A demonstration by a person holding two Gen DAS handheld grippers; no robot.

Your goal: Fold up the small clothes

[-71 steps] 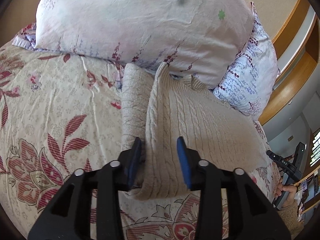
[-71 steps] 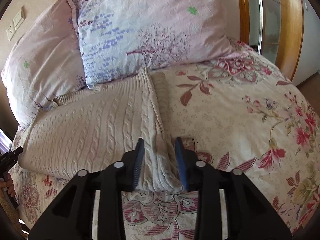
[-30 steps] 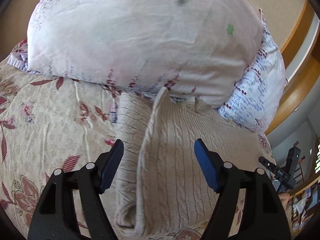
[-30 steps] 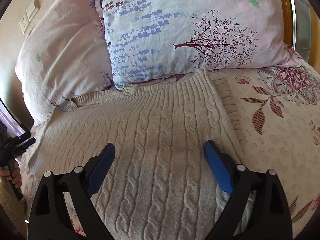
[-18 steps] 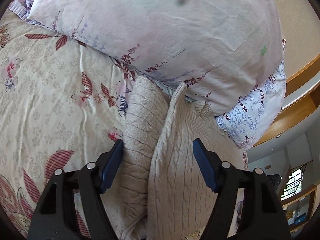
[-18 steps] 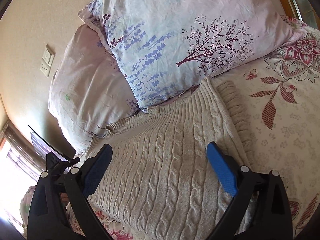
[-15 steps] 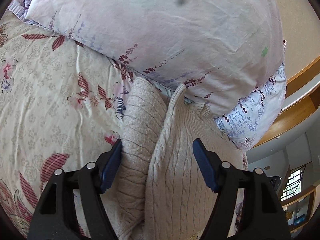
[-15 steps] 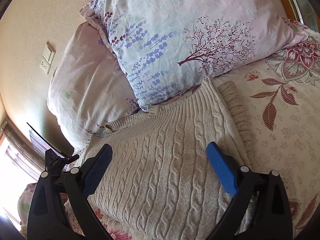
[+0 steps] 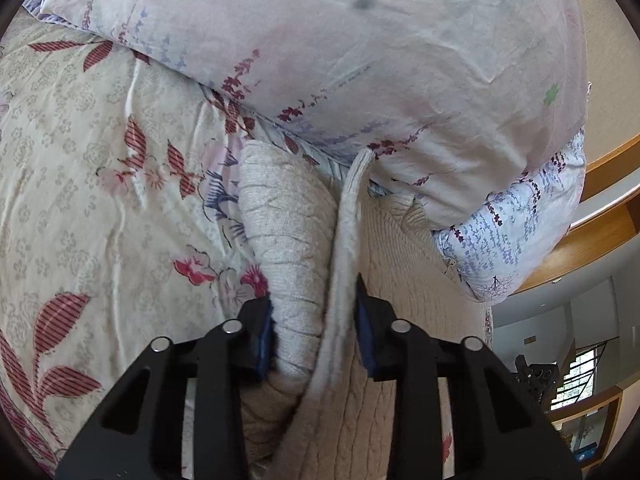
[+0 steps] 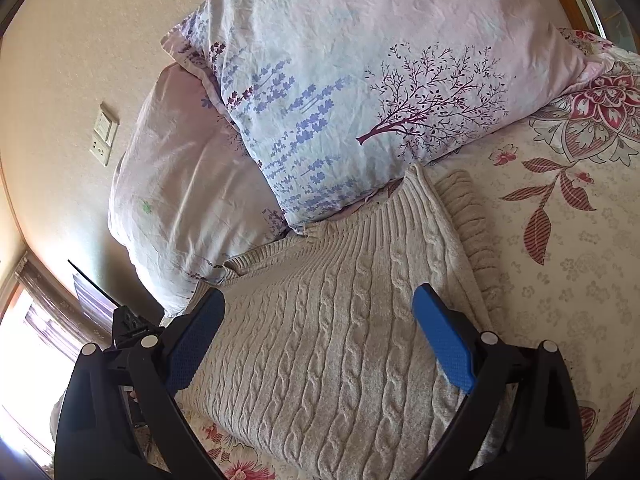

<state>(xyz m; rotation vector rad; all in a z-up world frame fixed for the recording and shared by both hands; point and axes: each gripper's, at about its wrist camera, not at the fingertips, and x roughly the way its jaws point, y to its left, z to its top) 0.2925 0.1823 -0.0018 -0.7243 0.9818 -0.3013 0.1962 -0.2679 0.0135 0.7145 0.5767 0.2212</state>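
Lying on the cream bedspread with red leaf and flower print (image 9: 100, 200), the beige cable-knit sweater (image 10: 340, 340) has its ribbed top edge tucked against the two pillows. The left tongs (image 9: 316, 320) have just been closing and now pinch the sweater's bunched side edge, sleeve and raised fold together, between the blue pads. Left of that grip the bedspread is bare and wide. Ahead, the pale pink pillow with sparse purple sprigs (image 9: 360, 60) overhangs the knit, leaving little room forward. The right tongs (image 10: 318, 336) hover spread wide over the sweater's flat body, pads apart and holding nothing. The sweater's right edge, with its sleeve folded alongside, borders open bedspread. The bluish-white pillow printed with lavender and a dark tree (image 10: 380, 100) blocks the far side.
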